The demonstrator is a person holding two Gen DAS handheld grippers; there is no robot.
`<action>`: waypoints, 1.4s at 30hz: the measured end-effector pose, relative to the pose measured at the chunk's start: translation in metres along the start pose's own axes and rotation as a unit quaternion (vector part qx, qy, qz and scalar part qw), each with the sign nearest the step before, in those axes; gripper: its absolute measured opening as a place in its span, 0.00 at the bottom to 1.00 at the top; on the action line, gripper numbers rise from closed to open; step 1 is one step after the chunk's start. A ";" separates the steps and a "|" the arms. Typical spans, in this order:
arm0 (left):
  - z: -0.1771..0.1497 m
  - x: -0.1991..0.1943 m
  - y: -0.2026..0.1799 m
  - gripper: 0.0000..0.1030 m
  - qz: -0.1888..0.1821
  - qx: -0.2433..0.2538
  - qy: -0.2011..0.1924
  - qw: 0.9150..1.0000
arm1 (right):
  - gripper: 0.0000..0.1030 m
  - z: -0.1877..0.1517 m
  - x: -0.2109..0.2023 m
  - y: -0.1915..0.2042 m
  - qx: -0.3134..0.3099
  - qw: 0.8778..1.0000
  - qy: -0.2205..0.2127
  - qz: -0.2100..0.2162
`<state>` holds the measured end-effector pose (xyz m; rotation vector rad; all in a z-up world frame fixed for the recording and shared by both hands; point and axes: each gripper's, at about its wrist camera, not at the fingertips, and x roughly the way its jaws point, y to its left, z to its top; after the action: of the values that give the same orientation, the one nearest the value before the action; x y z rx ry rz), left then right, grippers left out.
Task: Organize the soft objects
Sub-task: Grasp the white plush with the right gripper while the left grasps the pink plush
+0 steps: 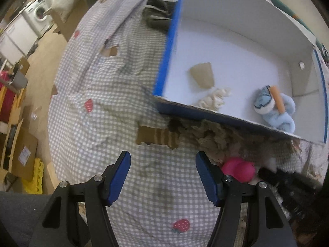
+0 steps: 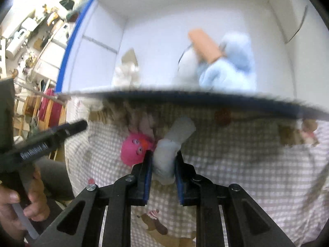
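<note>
My right gripper (image 2: 163, 155) is shut on a pale grey soft piece (image 2: 178, 131) lying on the checked bedsheet (image 2: 236, 160), just below the near rim of the white box (image 2: 185, 94). A pink plush with eyes (image 2: 133, 148) touches the left pad. My left gripper (image 1: 163, 158) hangs open over bare sheet (image 1: 102, 82), nothing between its fingers. The pink plush (image 1: 238, 170) sits just right of its right finger, beside brown fuzzy material (image 1: 207, 135). Inside the box (image 1: 236, 47) lie a light blue plush with an orange piece (image 1: 275, 107), a cream fluffy piece (image 1: 213, 99) and a beige piece (image 1: 202, 76).
The box has a blue edge (image 1: 168, 41) and its near wall overhangs the soft things. Dark slippers (image 1: 156, 14) lie beyond it. Black fuzzy fabric (image 1: 287, 185) sits at the right. A hand (image 2: 20, 205) holds the left gripper at the sheet's left edge; cluttered floor lies beyond the bed.
</note>
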<state>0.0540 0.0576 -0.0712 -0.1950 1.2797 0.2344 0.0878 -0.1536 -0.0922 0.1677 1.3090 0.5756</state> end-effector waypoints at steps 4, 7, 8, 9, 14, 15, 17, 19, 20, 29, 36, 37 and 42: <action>-0.005 -0.001 -0.012 0.61 -0.012 0.020 0.005 1.000 | 0.21 0.001 -0.013 -0.006 0.020 0.999 -0.025 -0.004; -0.008 -0.003 -0.026 0.61 -0.045 0.038 0.013 0.998 | 0.21 0.002 -0.016 -0.004 0.019 0.999 -0.030 -0.015; -0.010 -0.004 -0.033 0.61 -0.061 0.047 0.018 0.997 | 0.21 0.002 -0.016 -0.004 0.019 0.999 -0.027 -0.020; -0.012 -0.005 -0.039 0.61 -0.072 0.058 0.019 0.996 | 0.21 0.003 -0.017 -0.008 0.020 0.999 -0.024 -0.019; -0.023 -0.014 -0.075 0.61 -0.080 0.126 -0.008 0.989 | 0.21 -0.001 -0.028 -0.022 0.034 0.999 -0.028 -0.028; -0.025 -0.016 -0.080 0.61 -0.081 0.135 -0.014 0.987 | 0.21 -0.003 -0.031 -0.027 0.038 0.998 -0.029 -0.028; -0.024 -0.015 -0.086 0.61 -0.086 0.144 -0.023 0.986 | 0.21 -0.004 -0.031 -0.030 0.041 0.998 -0.030 -0.032; -0.024 -0.012 -0.093 0.61 -0.092 0.153 -0.021 0.984 | 0.21 -0.006 -0.032 -0.033 0.039 0.998 -0.030 -0.036; -0.023 -0.008 -0.097 0.61 -0.089 0.158 -0.017 0.983 | 0.21 -0.006 -0.033 -0.035 0.039 0.998 -0.030 -0.038; -0.024 0.016 -0.110 0.58 -0.077 0.174 -0.017 0.982 | 0.21 -0.014 -0.043 -0.053 0.054 0.997 -0.031 -0.050; -0.022 0.014 -0.100 0.24 -0.078 0.160 -0.028 0.984 | 0.21 -0.014 -0.042 -0.050 0.041 0.997 -0.035 -0.056; -0.020 0.010 -0.096 0.24 -0.078 0.153 -0.030 0.985 | 0.21 -0.014 -0.042 -0.050 0.041 0.997 -0.036 -0.057; -0.021 0.004 -0.078 0.24 -0.068 0.128 -0.026 0.989 | 0.21 -0.013 -0.041 -0.048 0.043 0.997 -0.035 -0.060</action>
<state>0.0579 -0.0224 -0.0801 -0.0559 1.2267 -0.0425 0.0848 -0.2173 -0.0811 0.1768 1.2676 0.4077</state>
